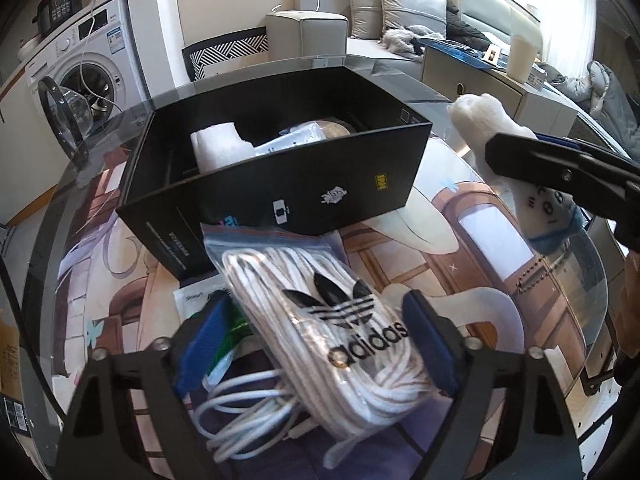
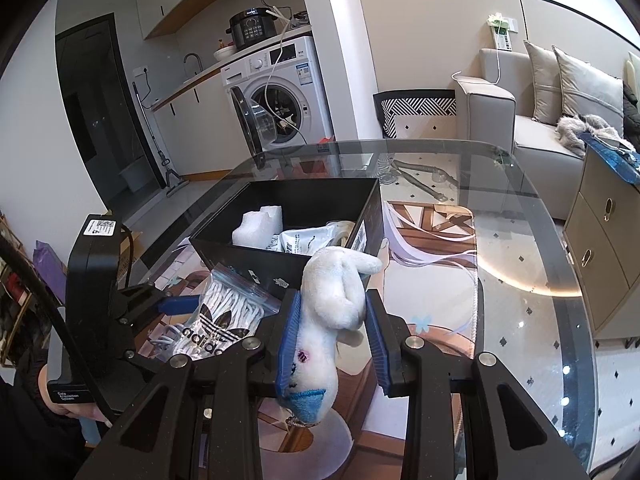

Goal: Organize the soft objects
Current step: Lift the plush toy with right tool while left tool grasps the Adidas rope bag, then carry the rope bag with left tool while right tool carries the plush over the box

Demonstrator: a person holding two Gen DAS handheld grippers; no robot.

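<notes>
A clear zip bag of white cord (image 1: 320,320) with a black adidas logo lies on the table in front of a black box (image 1: 352,184). My left gripper (image 1: 320,336) straddles the bag. The right blue pad touches the bag's edge, a sliver of gap shows at the left pad, and the bag rests on the table. My right gripper (image 2: 332,304) is shut on a white plush toy (image 2: 332,300) with a blue end, held above the table near the box's (image 2: 256,260) right corner. The same toy (image 1: 480,120) shows at the right of the left wrist view.
The box holds a white foam roll (image 1: 218,146) and a white packet (image 2: 304,242). A loose white cable (image 1: 240,408) and a green-and-white packet (image 1: 230,334) lie beside the bag. Under it all, a printed mat (image 2: 432,280) covers part of the glass table (image 2: 520,240). A cabinet (image 2: 600,240) stands to the right.
</notes>
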